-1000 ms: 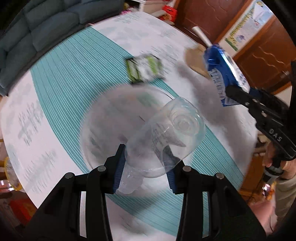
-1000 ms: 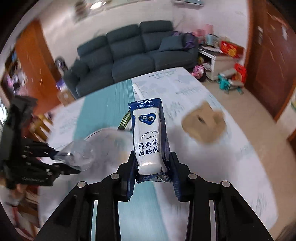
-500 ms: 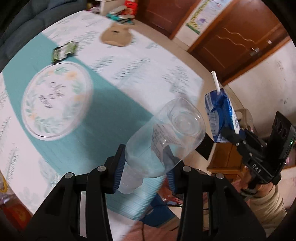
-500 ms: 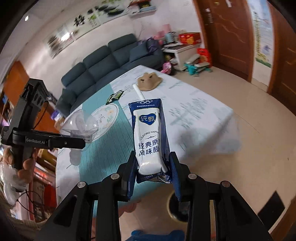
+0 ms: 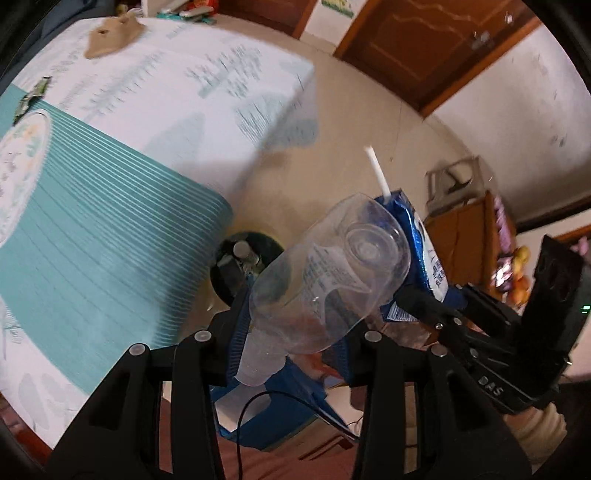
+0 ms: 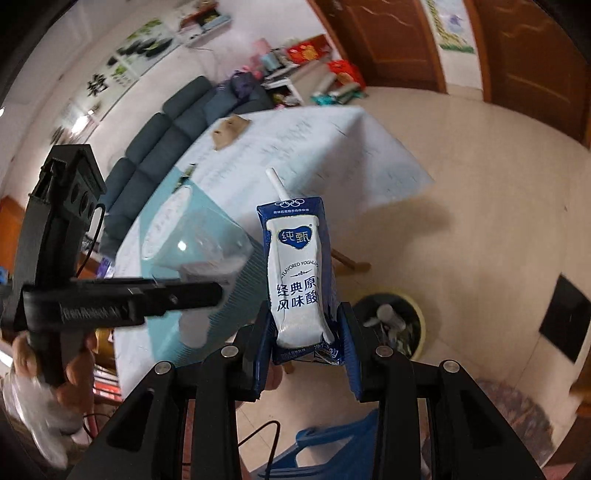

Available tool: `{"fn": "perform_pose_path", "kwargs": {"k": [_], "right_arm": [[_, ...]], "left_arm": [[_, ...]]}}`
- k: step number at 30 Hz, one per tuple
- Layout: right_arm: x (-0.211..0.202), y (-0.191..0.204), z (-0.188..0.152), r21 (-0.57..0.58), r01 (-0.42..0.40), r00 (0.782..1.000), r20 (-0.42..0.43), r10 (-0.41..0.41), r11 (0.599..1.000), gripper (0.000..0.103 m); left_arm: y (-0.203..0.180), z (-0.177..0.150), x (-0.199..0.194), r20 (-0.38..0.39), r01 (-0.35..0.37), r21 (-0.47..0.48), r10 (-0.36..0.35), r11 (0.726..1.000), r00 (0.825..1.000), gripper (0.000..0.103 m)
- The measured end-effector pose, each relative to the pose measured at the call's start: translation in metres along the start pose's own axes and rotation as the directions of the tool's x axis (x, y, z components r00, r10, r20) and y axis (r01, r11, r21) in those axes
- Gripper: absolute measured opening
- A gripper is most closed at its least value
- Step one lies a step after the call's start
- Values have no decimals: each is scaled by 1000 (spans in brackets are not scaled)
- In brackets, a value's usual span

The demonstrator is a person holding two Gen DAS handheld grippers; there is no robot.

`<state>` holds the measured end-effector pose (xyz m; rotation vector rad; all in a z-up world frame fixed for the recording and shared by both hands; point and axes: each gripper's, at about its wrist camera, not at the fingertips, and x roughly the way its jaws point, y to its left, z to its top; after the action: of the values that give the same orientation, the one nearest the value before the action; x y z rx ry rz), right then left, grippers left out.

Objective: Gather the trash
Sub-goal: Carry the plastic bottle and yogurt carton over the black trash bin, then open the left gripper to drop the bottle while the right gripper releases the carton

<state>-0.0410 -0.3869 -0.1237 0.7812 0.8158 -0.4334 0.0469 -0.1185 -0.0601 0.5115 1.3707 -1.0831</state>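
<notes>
My left gripper (image 5: 295,325) is shut on a clear empty plastic bottle (image 5: 328,273), held base-forward off the table's edge. My right gripper (image 6: 303,332) is shut on a blue and white yoghurt carton (image 6: 299,273) with a white straw. The carton also shows in the left wrist view (image 5: 424,258), just right of the bottle. A dark trash bin (image 5: 243,266) with trash inside stands on the floor by the table; in the right wrist view the bin (image 6: 391,325) is below and right of the carton. The bottle (image 6: 199,243) and left gripper show at the left there.
The table (image 5: 147,110) has a white and teal striped cloth, with a round floral mat (image 5: 18,166), a green wrapper (image 5: 31,96) and a brown paper piece (image 5: 110,35). A blue stool (image 6: 332,446) stands below the grippers. A sofa (image 6: 177,125) is behind the table.
Both grippers have swung away from the table top, out over its edge and down toward the floor. The trash bin has come into view below them. Both still hold their items.
</notes>
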Motion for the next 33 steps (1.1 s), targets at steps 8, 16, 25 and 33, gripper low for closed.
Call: {"fn": "perform_pose_path", "kwargs": {"k": [8,16,25,33], "right_arm": [[64,-61,-29,180,118,989,-107,-100,977,33],[165,-108,-35,186,289,936,-263,-235,939,33],[263,-158,-44,243,326,897,-385,-218,913,34],[295,-172,-52,291,274,907,-394,-147,917,34]], "left_arm": [[-25,-12,118,-204,-70,-20,65,997,977,37],[-10,-11,228,-298,-201,-25,185,979,937,37],[29,-6,306,-350,-252,-43,222,967,910,37],[64,6,326,-375,-262,-114,203,958,905,37]]}}
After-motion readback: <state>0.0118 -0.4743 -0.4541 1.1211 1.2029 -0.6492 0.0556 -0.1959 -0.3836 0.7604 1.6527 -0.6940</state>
